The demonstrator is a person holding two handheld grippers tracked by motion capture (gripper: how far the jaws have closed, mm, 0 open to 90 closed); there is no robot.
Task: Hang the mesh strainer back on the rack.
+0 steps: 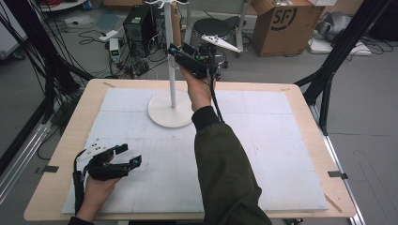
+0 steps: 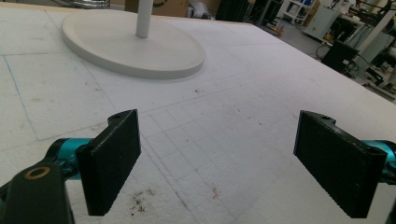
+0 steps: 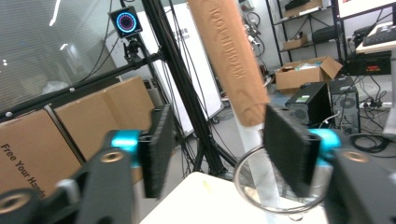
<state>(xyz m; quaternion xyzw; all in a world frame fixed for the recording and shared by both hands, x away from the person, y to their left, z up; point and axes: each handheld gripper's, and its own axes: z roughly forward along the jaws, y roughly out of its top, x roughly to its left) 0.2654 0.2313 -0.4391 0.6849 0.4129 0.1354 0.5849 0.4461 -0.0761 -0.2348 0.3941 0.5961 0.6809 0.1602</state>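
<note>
White foam sheeting [image 1: 263, 154] covers the wooden table [image 1: 94, 89], and a white stand [image 1: 172, 110] with a round base and upright pole sits toward its far edge, near the middle. Low over the near left corner, the left gripper [image 1: 131, 156] has its jaws spread wide with nothing between them. Raised beside the pole's upper part, the right gripper [image 3: 215, 144] is also parted, a tan wooden handle [image 3: 231, 60] hanging between its pads, touching neither clearly.

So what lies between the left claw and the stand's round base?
Only bare white foam mat. In the left gripper view it runs unbroken from the open left claw to the round base, with just faint grid lines and specks.
</note>
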